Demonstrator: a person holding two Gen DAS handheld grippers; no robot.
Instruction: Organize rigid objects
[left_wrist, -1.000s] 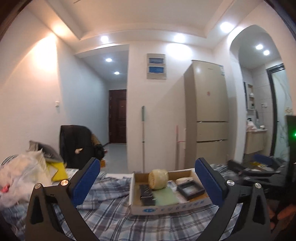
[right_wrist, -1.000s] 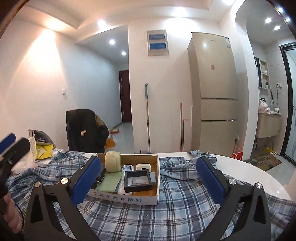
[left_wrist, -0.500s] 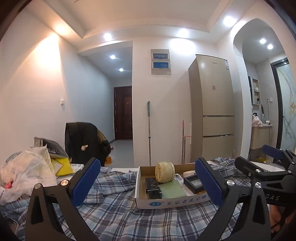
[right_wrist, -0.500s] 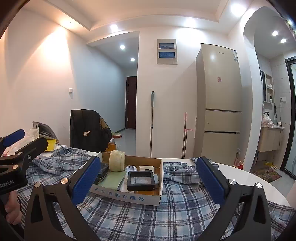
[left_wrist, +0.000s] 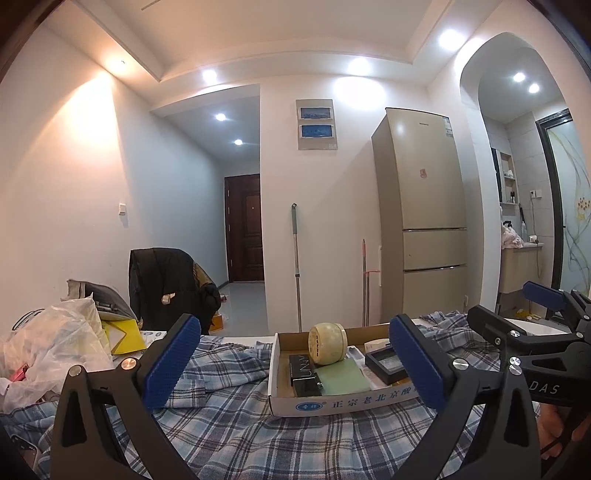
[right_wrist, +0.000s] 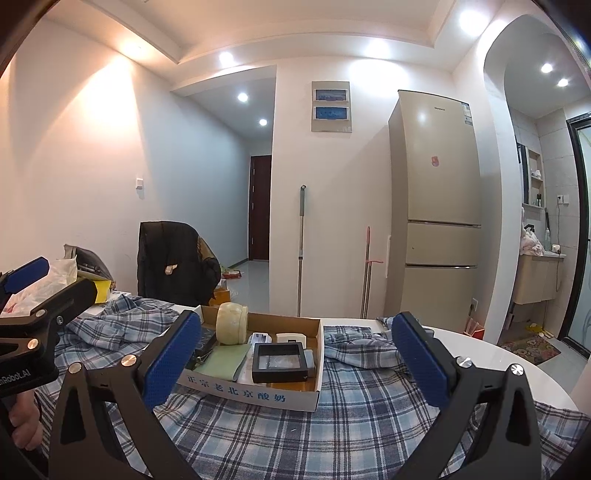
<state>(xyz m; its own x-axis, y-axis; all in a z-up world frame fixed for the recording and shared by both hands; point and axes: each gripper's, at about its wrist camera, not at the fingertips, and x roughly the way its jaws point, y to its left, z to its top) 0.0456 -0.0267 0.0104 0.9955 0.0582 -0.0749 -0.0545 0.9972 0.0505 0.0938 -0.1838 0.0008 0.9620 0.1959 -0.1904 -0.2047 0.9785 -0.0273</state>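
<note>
A shallow cardboard box (left_wrist: 332, 401) (right_wrist: 258, 391) sits on a plaid cloth. Inside it lie a round cream jar (left_wrist: 328, 343) (right_wrist: 232, 323), a flat green card (left_wrist: 341, 374) (right_wrist: 225, 360), a black framed case (left_wrist: 386, 365) (right_wrist: 279, 362), a dark box with lettering (left_wrist: 303, 373) and a small white block (right_wrist: 291, 339). My left gripper (left_wrist: 295, 363) is open above the cloth, in front of the box and empty. My right gripper (right_wrist: 295, 360) is open too, with the box seen between its blue pads and nothing held.
A crumpled plastic bag (left_wrist: 55, 347) and yellow packet (left_wrist: 123, 338) pile up at the left. A chair with a black jacket (left_wrist: 166, 284) stands behind the table. The white table rim (right_wrist: 498, 354) curves at the right. A fridge (left_wrist: 421, 214) and mop (left_wrist: 295, 266) stand by the far wall.
Both cameras have tilted upward and drawn back a little, so the box sits lower in each view. In the left view the right gripper has risen into sight. Both stay open.
</note>
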